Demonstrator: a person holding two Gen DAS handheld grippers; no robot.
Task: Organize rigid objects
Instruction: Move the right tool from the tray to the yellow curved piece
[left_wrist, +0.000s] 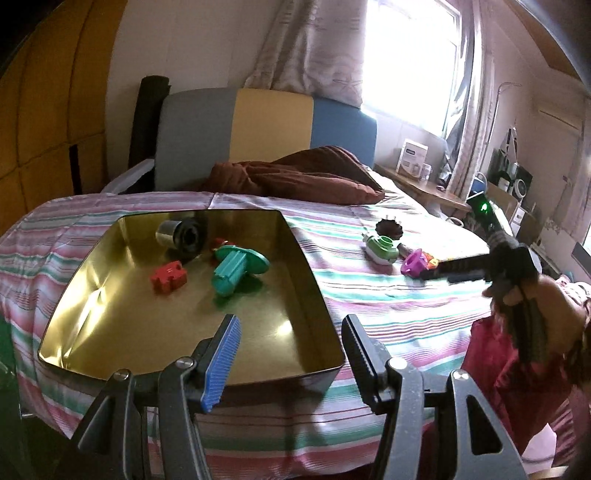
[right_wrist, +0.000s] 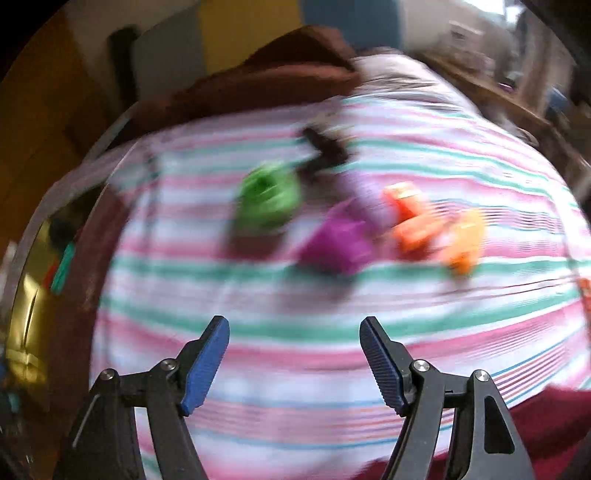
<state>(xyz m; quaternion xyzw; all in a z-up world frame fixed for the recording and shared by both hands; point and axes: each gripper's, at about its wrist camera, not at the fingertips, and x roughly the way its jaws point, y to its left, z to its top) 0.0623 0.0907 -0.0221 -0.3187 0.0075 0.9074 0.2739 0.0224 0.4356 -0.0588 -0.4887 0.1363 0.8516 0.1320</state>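
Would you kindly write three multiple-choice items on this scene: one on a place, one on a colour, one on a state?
1. Where is the red block?
A. in the gold tin
B. on the pillow
C. on the floor

2. What colour is the toy nearest the green one on the bedspread?
A. white
B. purple
C. gold

3. How stands the right gripper?
A. shut on a toy
B. open, empty
C. out of view

Key: A, the red block lies inside the gold tin; B, the purple toy lies beside the green toy; B, the right gripper has its jaws apart with nothing between.
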